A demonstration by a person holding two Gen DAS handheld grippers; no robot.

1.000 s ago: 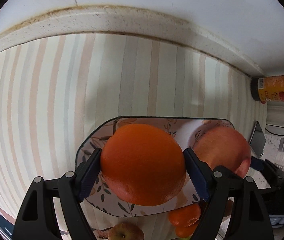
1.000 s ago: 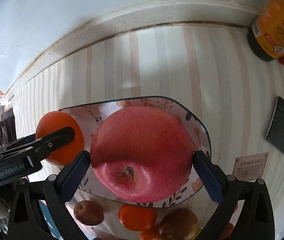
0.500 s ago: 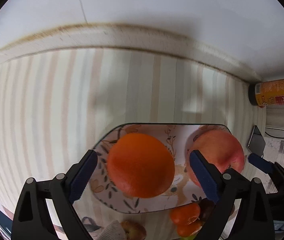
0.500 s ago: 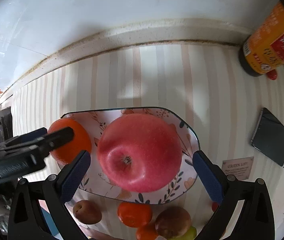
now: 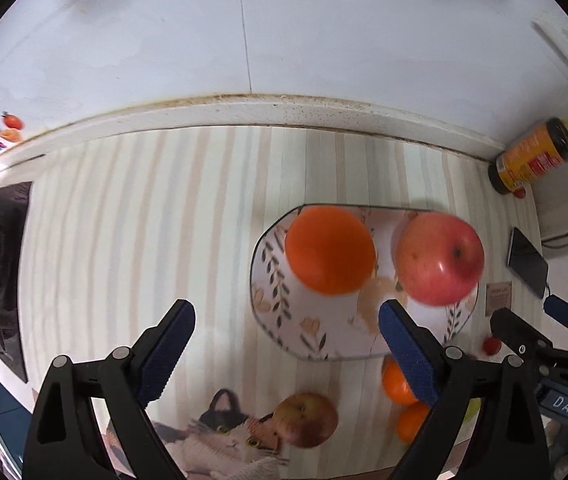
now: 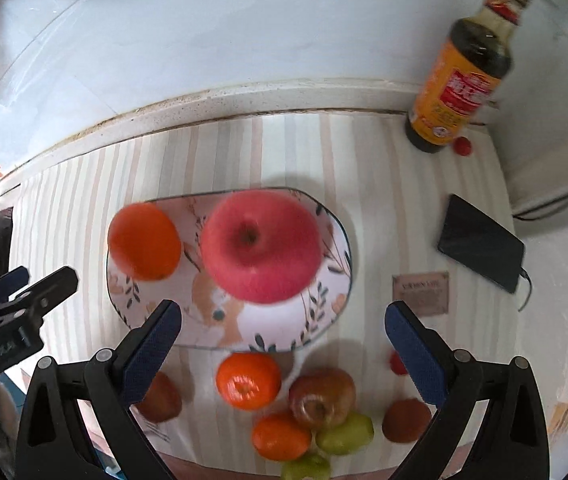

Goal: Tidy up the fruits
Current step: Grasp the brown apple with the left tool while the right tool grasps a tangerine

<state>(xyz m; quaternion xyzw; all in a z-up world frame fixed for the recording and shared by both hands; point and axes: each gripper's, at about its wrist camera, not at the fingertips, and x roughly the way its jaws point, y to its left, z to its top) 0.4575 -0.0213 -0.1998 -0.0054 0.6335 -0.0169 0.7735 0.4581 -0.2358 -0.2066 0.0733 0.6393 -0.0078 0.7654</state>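
Two green fruits [image 6: 346, 434] appear only right-wrist.

My left gripper [image 5: 286, 326] points steeply down, jaws spread wide with nothing between them; they have just been opening. My right gripper [image 6: 281, 326] points steeply down too, jaws wide apart and empty. Each gripper shows at the edge of the other's view.

Orange [image 5: 330, 250] and red apple [image 5: 440, 258] side by side on floral plate [image 5: 284, 312] (apple stem-up).
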